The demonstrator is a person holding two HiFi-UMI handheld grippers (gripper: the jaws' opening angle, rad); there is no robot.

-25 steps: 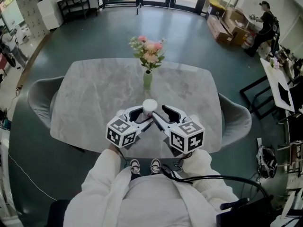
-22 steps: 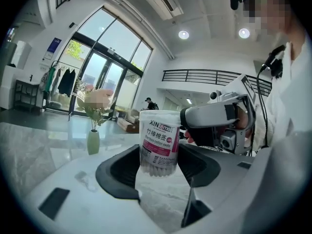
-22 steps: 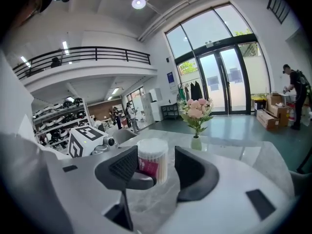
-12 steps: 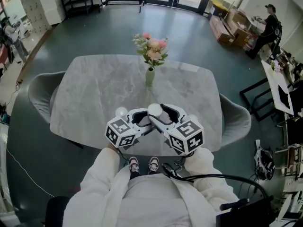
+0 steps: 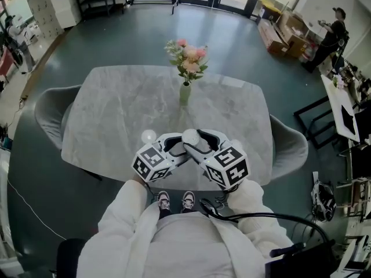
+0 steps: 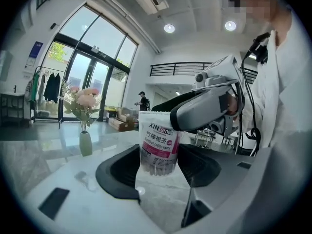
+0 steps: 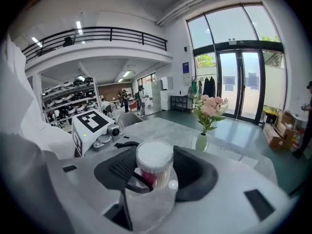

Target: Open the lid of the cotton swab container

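The cotton swab container (image 5: 189, 136) is a clear round tub with a pink and white label (image 6: 159, 147). It stands between my two grippers above the table's near edge. My left gripper (image 5: 178, 145) is shut on its lower body, one black jaw wrapped around it in the right gripper view. My right gripper (image 5: 197, 141) has just been opening its jaws. They now stand open on either side of the tub's white top (image 7: 154, 156) without pressing it. I cannot tell whether a clear lid covers the swab tips. A small pale round thing (image 5: 149, 136) lies left of the left gripper.
A grey marble table (image 5: 116, 109) carries a green vase of pink flowers (image 5: 185, 91) near its far middle. Grey chairs (image 5: 49, 116) stand at both sides. A black cable (image 5: 261, 216) runs by my right arm. People and shelves are far off.
Both grippers and the container have shifted slightly right and nearer to me. The right gripper's jaws have spread apart around the top. The pale round thing now shows left of the left gripper.
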